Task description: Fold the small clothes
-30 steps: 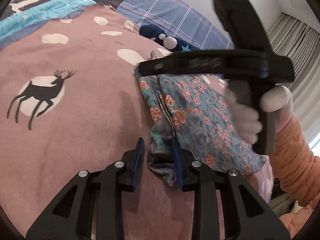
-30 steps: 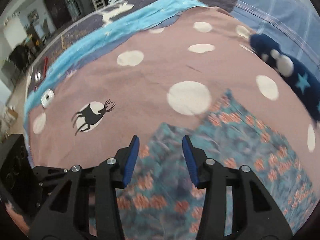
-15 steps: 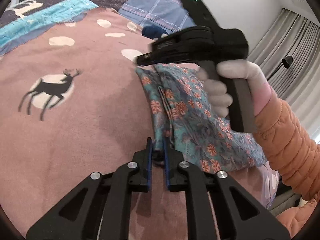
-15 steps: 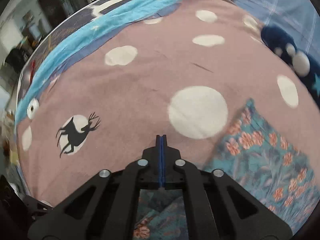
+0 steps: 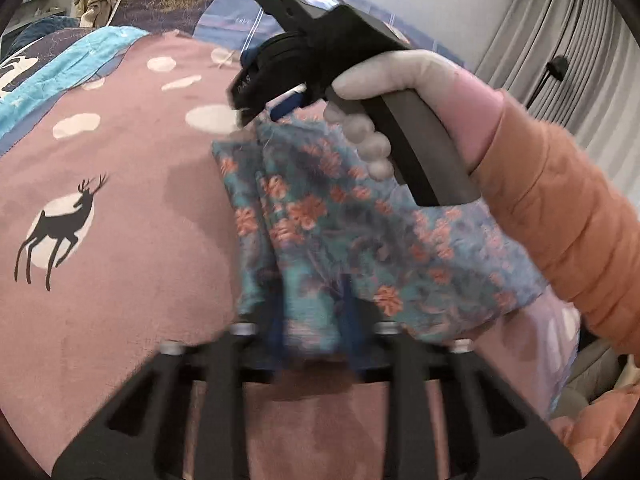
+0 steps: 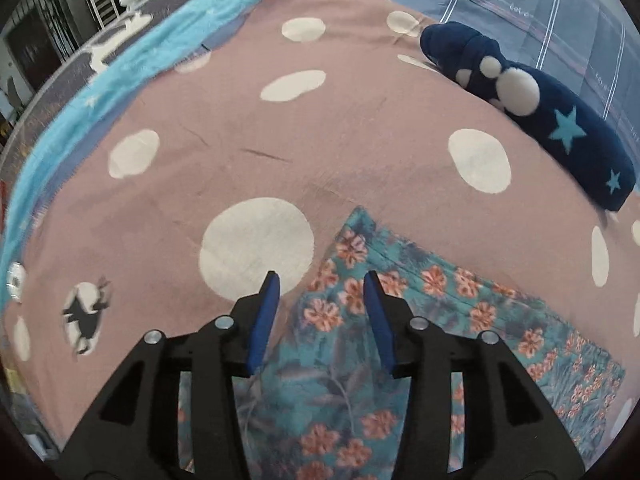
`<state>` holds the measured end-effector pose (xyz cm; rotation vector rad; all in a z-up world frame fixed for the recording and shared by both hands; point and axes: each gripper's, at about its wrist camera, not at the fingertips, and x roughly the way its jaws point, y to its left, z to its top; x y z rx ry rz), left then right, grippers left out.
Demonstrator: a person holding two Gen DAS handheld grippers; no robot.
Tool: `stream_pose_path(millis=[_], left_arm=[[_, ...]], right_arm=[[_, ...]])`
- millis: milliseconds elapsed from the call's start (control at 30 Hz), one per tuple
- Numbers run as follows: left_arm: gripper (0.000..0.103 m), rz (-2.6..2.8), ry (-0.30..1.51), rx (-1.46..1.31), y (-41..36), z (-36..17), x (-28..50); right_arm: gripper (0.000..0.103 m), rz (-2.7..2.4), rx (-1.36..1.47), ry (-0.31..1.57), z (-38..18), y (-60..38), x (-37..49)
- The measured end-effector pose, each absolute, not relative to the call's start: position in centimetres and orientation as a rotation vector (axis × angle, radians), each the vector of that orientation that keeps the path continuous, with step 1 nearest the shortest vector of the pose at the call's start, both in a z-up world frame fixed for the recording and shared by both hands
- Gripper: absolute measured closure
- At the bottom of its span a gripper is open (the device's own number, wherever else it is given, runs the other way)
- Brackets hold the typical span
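Floral garment (image 5: 340,232) on the pink bedspread (image 5: 120,216) | soft, light, limp; pinch at hems | your left tool (image 5: 314,340) clamps its near edge | right tool (image 6: 320,316), jaws just parted, straddles the far corner unpinched.

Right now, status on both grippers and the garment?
Left gripper shut on floral garment. Right gripper: jaws just opened, gripping nothing, garment corner beneath. Navy star plush lies apart, beyond it.

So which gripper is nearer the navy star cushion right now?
Right. The right gripper hovers over the floral garment's corner, the navy star cushion just beyond; the left gripper works the opposite edge.
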<state>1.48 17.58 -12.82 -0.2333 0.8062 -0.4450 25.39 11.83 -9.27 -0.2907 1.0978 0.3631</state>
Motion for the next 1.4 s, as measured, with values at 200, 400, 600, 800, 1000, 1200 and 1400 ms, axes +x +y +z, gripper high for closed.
stream_pose_path(millis=[200,400,600,800,1000,1200,1400], left_arm=[[0.098,-0.465,0.738,-0.289,19.0,-11.3,-0.1],[0.100,-0.429,0.776,-0.291,19.8,-12.3,-1.3],[0.100,-0.407,0.799,-0.273,19.3,-12.7,-1.7],[0.098,-0.386,0.803,-0.230,19.3,-12.1,-2.4],[0.095,-0.354,0.724,-0.291,21.7,-10.0,-3.6],[0.080,-0.518,0.695,-0.199,16.8,-9.0,-2.9],[0.070,-0.397,0.788,0.055,12.9,-12.8,-2.3]], right_arm=[[0.101,0.360,-0.264,1.015,-8.6,11.5,25.8],[0.101,0.453,-0.208,0.926,-5.0,11.9,25.1],[0.100,0.518,-0.161,1.073,-10.9,12.8,27.3],[0.069,0.543,-0.153,0.994,-8.1,11.2,26.0],[0.066,0.595,-0.139,0.923,-4.0,4.2,19.7],[0.066,0.540,-0.025,0.916,-5.2,-5.8,9.6],[0.055,0.369,0.079,0.955,-10.6,-13.8,3.2]])
